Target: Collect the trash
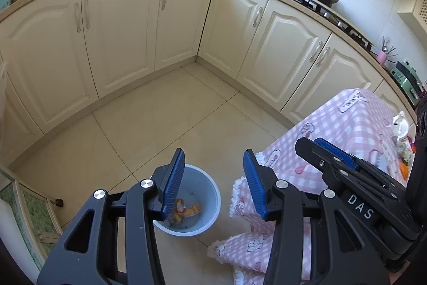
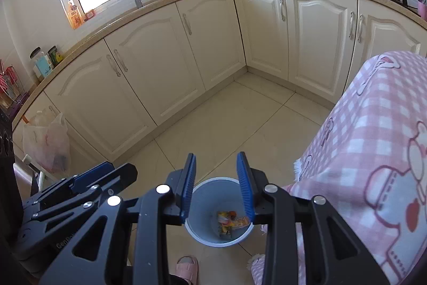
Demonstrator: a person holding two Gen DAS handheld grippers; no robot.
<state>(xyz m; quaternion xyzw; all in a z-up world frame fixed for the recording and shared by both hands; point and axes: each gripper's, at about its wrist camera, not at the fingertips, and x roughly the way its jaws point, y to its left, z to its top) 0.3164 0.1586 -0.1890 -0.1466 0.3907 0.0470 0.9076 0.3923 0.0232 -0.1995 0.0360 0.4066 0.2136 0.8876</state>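
Risk: I see the left gripper (image 1: pixel 213 178) above the blue bin (image 1: pixel 206 187), but it sits toward the bin's right side, near the rim. If I drop the next piece from here, I judge it can hit the rim or fall on the floor (image 1: pixel 160 111).
Second risk: the pink checked cloth (image 1: pixel 347 124) hangs down just beside the bin. If I swing a gripper toward the worktop, I think the fringe could catch on a finger.
Third risk: both grippers are close together above the bin; the right gripper (image 2: pixel 216 186) is just beside the left one, so a quick turn could knock them together.
Left hand pose: pointing down at a slant toward the bin, high above it.
Right hand pose: also slanted down, and the bin shows directly between its fingers.
Left fingers: released, blue pads apart, nothing between them.
Right fingers: partly apart, holding nothing that I can see.
Trash: the orange and yellow wrappers (image 2: pixel 230 222) lie on the bottom of the bin, on the floor beside the covered worktop.
Foot: a pink slipper (image 2: pixel 186 269) stands near the bin, apart from it.
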